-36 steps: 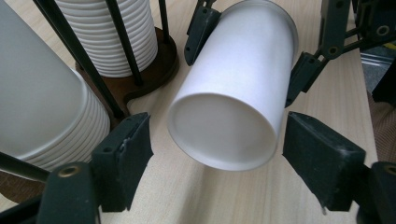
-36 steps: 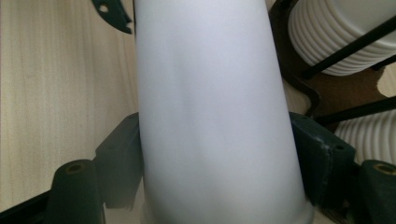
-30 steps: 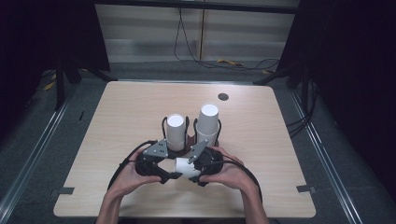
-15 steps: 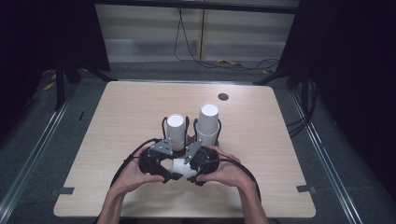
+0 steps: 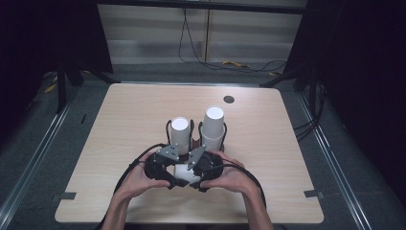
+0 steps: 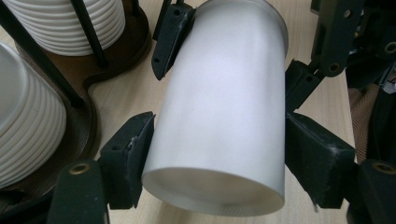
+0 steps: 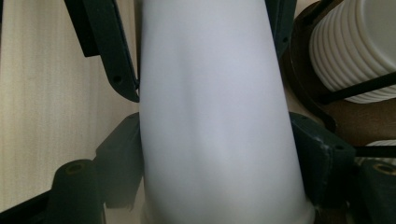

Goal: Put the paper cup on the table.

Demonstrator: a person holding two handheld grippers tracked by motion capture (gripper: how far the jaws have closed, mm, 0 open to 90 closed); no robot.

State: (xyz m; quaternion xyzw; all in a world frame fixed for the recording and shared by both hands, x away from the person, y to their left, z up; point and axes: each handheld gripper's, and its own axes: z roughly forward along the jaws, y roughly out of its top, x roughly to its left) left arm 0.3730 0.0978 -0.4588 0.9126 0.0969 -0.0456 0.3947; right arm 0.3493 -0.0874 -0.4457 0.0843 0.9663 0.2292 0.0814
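The white cup [image 5: 183, 173] lies level between both tools, just in front of the cup holder [image 5: 195, 142]. The right gripper [image 7: 212, 163] is clamped on it; the left gripper [image 6: 215, 154] has just been closing, its pads against the cup's sides. Pull gently apart along the cup's length, without squashing it, keeping clear of the stacks [image 5: 213, 125] beyond.

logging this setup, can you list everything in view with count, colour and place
cup: one, white, lying between the two grippers at the near table edge
cup stacks: two, white, in a dark wire holder mid-table
table: one, light wood
round cap: one, dark, far right of the table
cables: black and yellow, on the floor behind
left gripper: black, jaws at the cup, just closing
right gripper: black, shut on the cup
hands: two, holding the grippers
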